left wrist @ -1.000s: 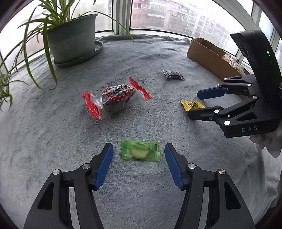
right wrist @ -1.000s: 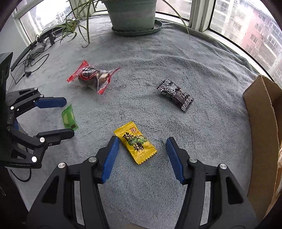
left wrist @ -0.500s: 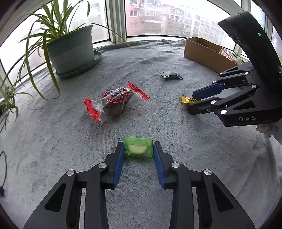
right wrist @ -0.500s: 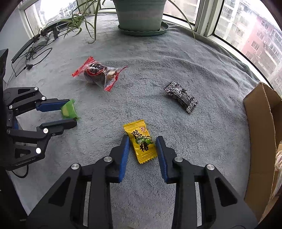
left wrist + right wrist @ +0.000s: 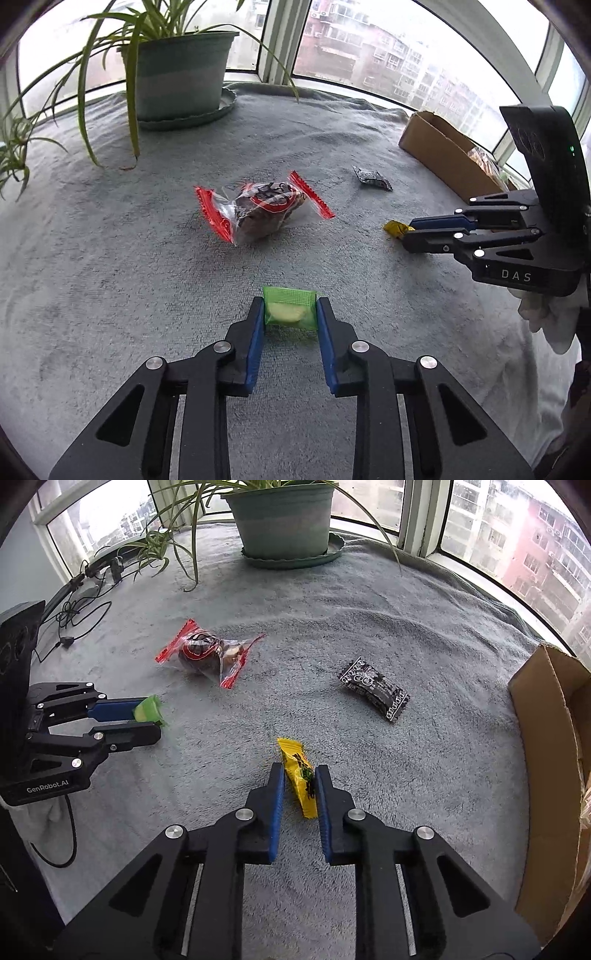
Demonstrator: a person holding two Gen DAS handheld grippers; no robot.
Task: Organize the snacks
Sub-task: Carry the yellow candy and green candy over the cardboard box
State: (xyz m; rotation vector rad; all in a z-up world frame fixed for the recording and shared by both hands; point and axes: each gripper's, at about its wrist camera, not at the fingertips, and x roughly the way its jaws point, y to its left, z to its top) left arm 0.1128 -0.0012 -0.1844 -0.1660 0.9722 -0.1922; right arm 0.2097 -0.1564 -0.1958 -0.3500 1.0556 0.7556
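A green-wrapped snack (image 5: 290, 311) is pinched between the blue pads of the left hand-held gripper (image 5: 290, 314), whose jaws have just been brought together on it; the packet is squeezed narrow and is held just above the grey fleece blanket (image 5: 110, 258) by which the counter is covered. A yellow snack packet (image 5: 300, 775) is clamped edge-up by the right hand-held gripper (image 5: 300, 786), the jaws having just been closed against its sides, with its upper end projecting beyond the fingertips. Both hand-held grippers are pointed steeply downward, side by side and well apart. Farther back on the blanket, a clear snack bag with red crimped ends (image 5: 260, 210) is seen lying on its side, and a small black patterned packet (image 5: 373, 688) rests to its right, nearer an open cardboard box (image 5: 447, 155) at the right edge. A potted spider plant (image 5: 177, 74) in a green saucer is placed by the window. A white-gloved hand (image 5: 546, 314) is partly visible behind the right hand-held gripper.
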